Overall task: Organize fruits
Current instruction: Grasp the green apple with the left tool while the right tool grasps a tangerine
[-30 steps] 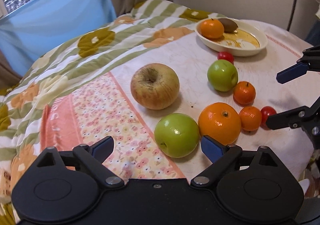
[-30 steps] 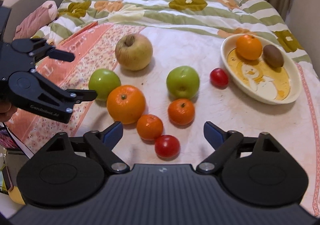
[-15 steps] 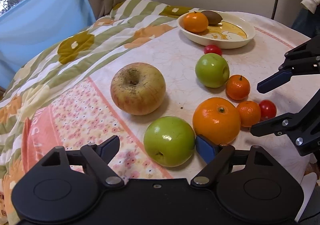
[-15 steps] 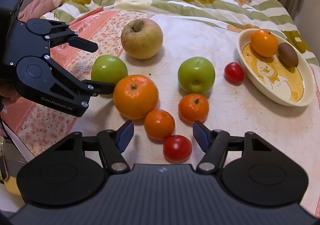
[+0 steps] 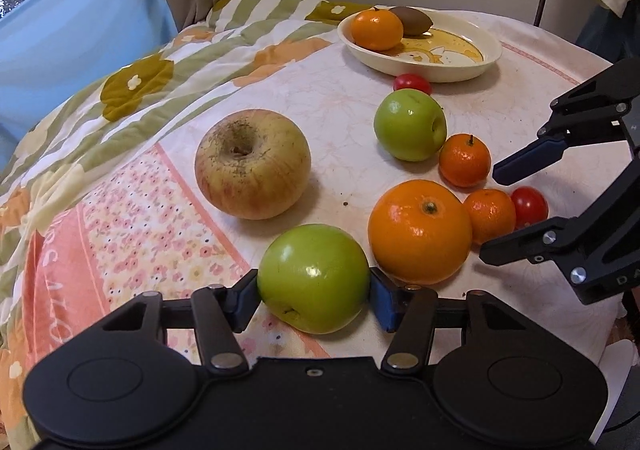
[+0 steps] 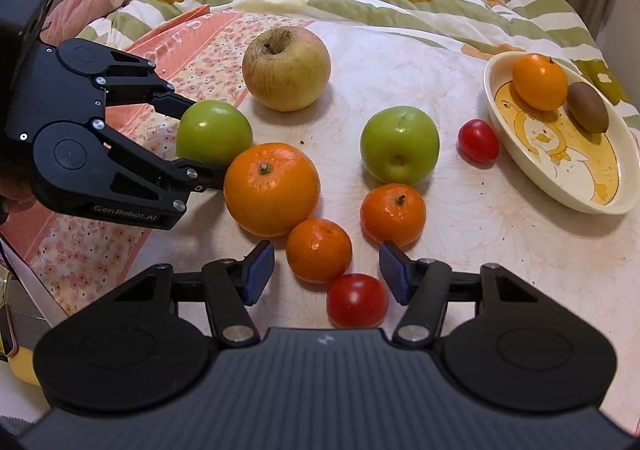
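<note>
gripping the near green apple on the flowered cloth: left gripper, jaws just closed, pads against both sides. right gripper, jaws just narrowing but unclenched, straddles a small mandarin and a cherry tomato.

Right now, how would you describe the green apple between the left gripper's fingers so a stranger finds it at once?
Start at the big yellowish apple on the floral cloth. The green apple lies nearer the camera, beside the large orange. Unlike the other green apple, the left gripper has been closing onto it, both blue pads touching.
</note>
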`<state>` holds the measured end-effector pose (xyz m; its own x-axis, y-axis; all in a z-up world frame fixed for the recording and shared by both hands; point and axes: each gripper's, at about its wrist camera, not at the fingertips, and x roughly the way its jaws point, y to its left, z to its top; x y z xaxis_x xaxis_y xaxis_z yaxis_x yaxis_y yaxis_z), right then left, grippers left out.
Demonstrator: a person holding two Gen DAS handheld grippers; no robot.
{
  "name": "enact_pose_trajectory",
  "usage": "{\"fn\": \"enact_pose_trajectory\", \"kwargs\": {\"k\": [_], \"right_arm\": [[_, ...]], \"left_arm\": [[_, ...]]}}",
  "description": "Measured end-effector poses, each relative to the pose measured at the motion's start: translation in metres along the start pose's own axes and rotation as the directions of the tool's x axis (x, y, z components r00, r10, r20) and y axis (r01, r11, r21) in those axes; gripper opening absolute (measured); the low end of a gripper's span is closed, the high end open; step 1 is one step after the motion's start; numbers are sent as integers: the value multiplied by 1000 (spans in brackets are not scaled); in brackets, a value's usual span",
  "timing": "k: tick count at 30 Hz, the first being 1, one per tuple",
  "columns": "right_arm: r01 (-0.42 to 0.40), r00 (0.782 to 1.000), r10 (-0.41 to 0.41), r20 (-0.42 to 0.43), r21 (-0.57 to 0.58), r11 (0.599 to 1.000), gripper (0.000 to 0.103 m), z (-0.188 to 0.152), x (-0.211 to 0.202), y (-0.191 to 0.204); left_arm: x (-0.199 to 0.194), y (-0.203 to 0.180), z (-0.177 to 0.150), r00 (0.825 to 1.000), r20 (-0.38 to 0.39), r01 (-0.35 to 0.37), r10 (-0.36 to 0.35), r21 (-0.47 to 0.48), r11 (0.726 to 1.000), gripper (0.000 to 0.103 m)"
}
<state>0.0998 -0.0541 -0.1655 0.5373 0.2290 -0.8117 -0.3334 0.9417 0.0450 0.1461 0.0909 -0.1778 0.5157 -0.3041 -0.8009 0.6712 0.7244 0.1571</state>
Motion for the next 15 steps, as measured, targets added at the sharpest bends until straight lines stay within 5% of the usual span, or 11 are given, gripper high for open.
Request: {"fn": "enact_pose_trajectory", "kwargs": {"k": [15], "right_arm": [[-30,1000,30,-2,-46,999,51,1,8,4]], "left_arm": [[-14,-2,-9,999,-8,-44,44,-51,998,61]]}}
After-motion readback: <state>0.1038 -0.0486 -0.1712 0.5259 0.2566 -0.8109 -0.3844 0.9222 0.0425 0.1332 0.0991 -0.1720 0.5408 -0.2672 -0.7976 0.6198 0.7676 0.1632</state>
